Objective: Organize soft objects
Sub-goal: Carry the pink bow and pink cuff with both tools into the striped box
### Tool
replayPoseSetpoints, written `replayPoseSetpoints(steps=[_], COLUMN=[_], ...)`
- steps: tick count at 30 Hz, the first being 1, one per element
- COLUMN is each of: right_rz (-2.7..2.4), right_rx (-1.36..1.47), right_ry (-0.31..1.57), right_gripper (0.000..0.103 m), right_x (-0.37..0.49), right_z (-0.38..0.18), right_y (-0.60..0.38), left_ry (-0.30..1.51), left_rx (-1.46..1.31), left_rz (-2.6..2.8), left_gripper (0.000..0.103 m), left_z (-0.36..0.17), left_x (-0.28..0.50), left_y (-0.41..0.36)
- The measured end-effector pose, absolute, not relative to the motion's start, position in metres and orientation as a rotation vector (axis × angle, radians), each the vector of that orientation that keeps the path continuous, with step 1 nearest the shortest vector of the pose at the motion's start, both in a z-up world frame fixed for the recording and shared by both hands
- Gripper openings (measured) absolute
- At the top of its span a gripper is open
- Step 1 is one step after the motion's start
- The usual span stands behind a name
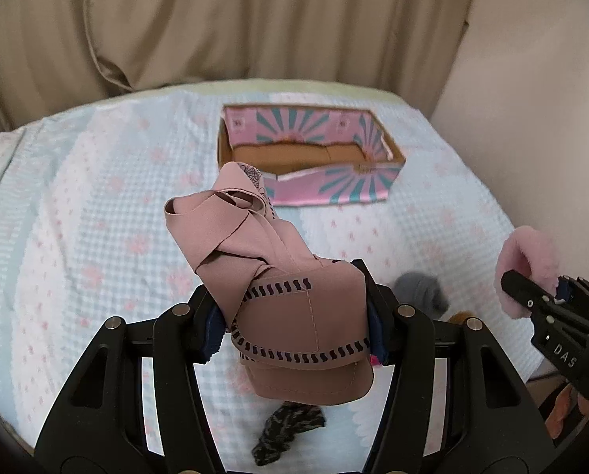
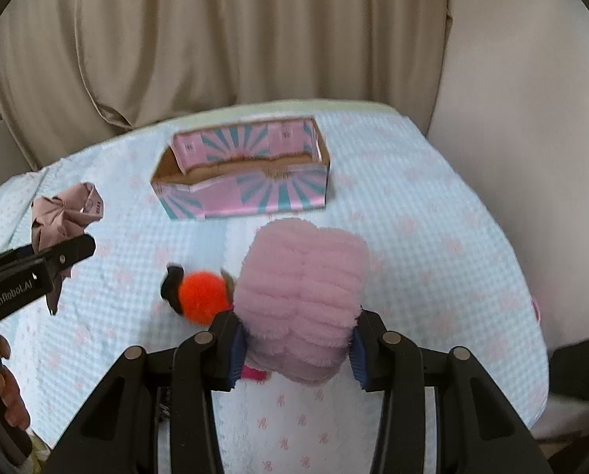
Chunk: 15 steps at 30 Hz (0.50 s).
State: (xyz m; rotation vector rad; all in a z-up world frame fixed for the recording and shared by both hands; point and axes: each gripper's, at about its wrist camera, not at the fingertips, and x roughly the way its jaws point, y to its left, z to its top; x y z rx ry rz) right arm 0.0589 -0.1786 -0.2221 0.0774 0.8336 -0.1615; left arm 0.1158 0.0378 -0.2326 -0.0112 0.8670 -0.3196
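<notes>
Presently, the mauve fabric piece (image 1: 294,276) is clamped between the fingers of the left gripper (image 1: 294,330), lifted clear of the bed (image 1: 97,205), with a long twisted tail projecting forward and a flap hanging below. The pink fluffy item (image 2: 302,300) is pinched in the closed fingers of the right gripper (image 2: 294,351), also off the bed, an orange pompom (image 2: 201,296) showing at its side. The open patterned box (image 2: 243,197) lies ahead of both, apparently empty. Risk: the loose tail may catch the box's torn near wall and drag it. The plush compresses readily and could slip. A dark knit item (image 1: 290,434) and a grey one (image 1: 422,288) remain on the bed.
</notes>
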Motion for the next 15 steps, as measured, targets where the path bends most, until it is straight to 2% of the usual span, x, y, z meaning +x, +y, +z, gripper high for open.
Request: replayPoseSetpoints(steps=[15], right_rz=[0.024], right_rx=[-0.001], right_ry=[0.739], right_gripper=[0.039], right_x=[0.155], right_z=[-0.108], right_y=[-0.238], left_ry=[0.74], left_rx=[-0.063], left_rz=[-0.185], left_gripper=[0.053], left_z=[-0.121], left_x=[0.16], left_y=[-0.023])
